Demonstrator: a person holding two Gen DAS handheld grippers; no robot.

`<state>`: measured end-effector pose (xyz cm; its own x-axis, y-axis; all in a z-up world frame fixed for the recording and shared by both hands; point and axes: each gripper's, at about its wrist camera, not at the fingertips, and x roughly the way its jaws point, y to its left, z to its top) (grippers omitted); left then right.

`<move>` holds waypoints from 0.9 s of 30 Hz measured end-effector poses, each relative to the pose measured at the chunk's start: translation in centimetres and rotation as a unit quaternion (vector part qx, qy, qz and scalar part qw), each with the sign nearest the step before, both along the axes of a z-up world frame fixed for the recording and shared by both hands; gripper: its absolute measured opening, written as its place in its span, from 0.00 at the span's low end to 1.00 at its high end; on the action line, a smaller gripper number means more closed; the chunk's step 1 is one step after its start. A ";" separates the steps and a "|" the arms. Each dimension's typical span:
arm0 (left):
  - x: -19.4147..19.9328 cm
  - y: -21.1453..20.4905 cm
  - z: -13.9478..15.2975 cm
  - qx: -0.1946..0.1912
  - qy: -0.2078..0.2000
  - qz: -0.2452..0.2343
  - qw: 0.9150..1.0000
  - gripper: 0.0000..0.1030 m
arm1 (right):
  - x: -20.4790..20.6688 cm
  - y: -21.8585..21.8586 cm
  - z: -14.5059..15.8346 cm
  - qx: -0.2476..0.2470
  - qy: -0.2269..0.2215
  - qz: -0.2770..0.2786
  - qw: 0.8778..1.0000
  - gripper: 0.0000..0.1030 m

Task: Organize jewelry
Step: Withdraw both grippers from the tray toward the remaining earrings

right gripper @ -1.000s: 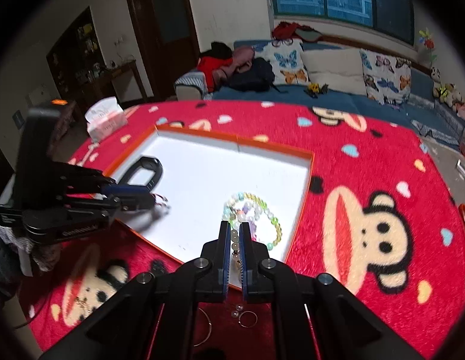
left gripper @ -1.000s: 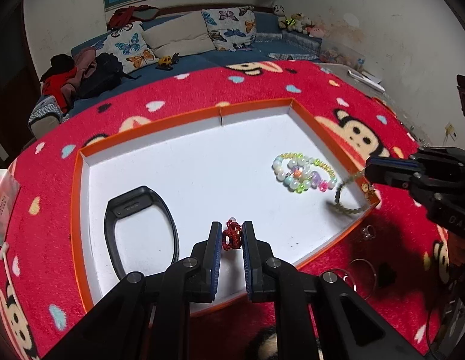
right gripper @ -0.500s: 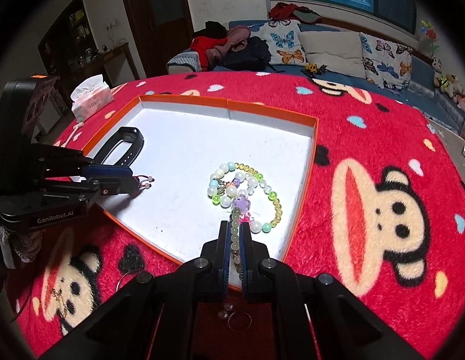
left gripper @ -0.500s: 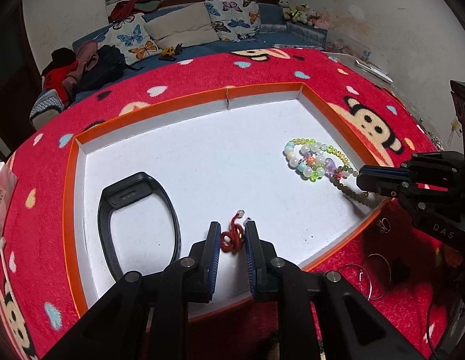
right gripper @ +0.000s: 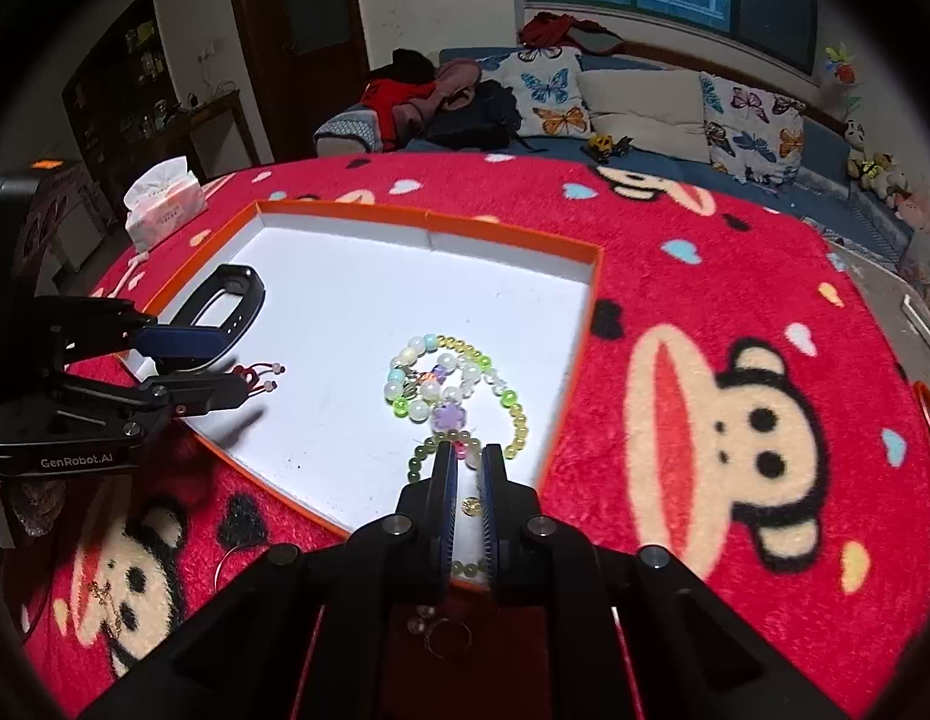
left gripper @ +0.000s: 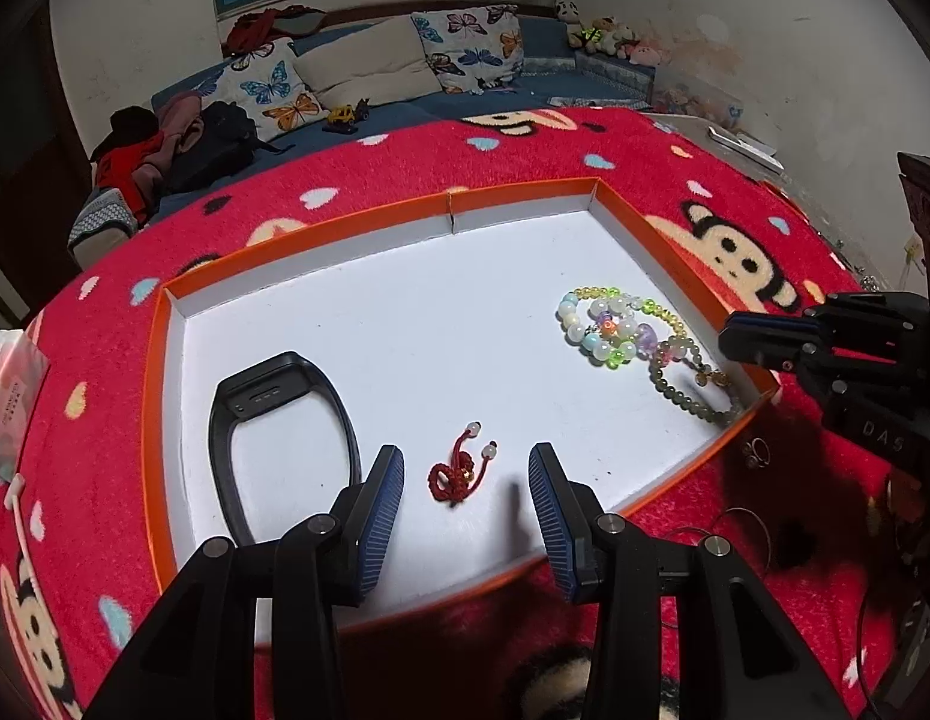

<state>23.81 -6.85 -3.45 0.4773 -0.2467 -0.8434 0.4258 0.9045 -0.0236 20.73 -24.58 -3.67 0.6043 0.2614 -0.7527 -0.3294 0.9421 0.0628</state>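
Altogether three bead bracelets (left gripper: 630, 333); one band (left gripper: 282, 423)

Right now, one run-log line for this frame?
left tongs: just opened, red braided cord bracelet lies free between | right tongs: nearly closed over grey-green bead bracelet | white orange-rimmed tray: both inside

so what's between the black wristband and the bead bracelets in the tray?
Left wrist view: only the red knotted cord, lying on the white tray floor between the open left gripper fingers; otherwise bare between black wristband and bead bracelets.
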 end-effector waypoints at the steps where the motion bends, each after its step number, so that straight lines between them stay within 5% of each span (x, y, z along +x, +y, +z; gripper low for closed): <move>1: -0.3 0.0 0.2 0.000 -0.003 0.000 1.000 0.45 | -0.2 -0.2 0.2 0.001 -0.002 -0.002 1.000 0.11; 7: -2.5 -0.4 1.6 -0.010 -0.015 -0.002 1.000 0.45 | -1.9 -1.3 1.1 0.003 -0.014 -0.011 1.000 0.31; 27: -9.4 -2.0 0.8 -0.030 0.007 -0.017 0.999 0.46 | -6.3 -1.3 -2.3 -0.017 0.032 0.028 0.999 0.33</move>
<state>14.43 -8.82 -2.64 0.4566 -0.3138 -0.8325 0.4562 0.8859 -0.0838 14.41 -25.91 -5.96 0.5400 0.2669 -0.7982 -0.3777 0.9244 0.0536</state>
